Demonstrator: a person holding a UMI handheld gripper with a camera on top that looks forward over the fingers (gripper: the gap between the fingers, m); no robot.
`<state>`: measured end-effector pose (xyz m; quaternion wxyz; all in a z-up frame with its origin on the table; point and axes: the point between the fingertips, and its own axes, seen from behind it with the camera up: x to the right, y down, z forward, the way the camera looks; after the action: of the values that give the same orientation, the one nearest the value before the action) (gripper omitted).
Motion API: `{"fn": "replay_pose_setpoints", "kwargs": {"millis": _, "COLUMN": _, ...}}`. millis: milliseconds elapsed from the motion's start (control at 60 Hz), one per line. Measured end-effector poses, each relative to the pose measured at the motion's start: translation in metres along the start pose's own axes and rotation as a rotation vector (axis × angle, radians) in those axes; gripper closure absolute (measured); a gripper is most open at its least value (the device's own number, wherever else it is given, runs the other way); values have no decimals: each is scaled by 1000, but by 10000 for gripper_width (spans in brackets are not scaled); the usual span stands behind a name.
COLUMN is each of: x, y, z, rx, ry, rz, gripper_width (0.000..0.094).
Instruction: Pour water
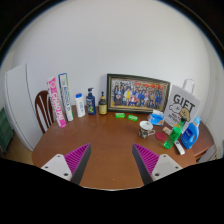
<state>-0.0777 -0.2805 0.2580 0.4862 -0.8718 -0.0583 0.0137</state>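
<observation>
Hand-held gripper open above table.

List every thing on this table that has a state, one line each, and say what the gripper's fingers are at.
gripper: open, holding nothing, fingers over bare table.
framed photo: upright, at the table's far edge by the wall.
gift bag: standing upright.
bottles: upright in a row left of the framed photo.
white cup: upright; contents cannot be told.
wooden chair: empty, standing at the table.
</observation>
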Motion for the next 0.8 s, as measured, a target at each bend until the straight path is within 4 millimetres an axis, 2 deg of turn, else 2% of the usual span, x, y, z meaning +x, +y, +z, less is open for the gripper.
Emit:
{"fn": "replay_pose_setpoints", "kwargs": {"millis": 133, "x": 34, "y": 6, "z": 8, "rx": -10, "ry": 34, "rz": 45, "gripper_width": 81}}
{"fn": "replay_pose_setpoints", "kwargs": {"millis": 300, "x": 120, "y": 19, "z": 27, "rx": 3, "ry": 89, "rz": 66, "gripper_width": 78}}
{"fn": "replay_pose_setpoints", "kwargs": {"millis": 400, "x": 178, "y": 32, "z": 47, "rx": 20, "ry": 131, "rz": 58, "gripper_width": 78}}
{"fn": "replay_pose_setpoints", "kwargs": {"millis": 517, "x": 249, "y": 46, "z": 79, "rx": 43, "ry": 176, "rz": 71, "gripper_width": 80}}
{"fn": "replay_pose_setpoints", "kwargs": {"millis": 633, "x": 314, "y": 52, "z": 116, "rx": 75, "ry": 203, "rz": 86, "gripper_width": 75}}
{"fn": "replay_pose_setpoints", "kwargs": {"millis": 733, "x": 361, "y": 55, "z": 155, "rx": 99, "ry": 212, "rz": 75, "gripper_width": 79}}
{"fn": "replay_pose_setpoints", "kwargs": {"millis": 800, "x": 379, "y": 55, "z": 182, "rx": 109, "ry": 196, "rz": 74, "gripper_width": 83}}
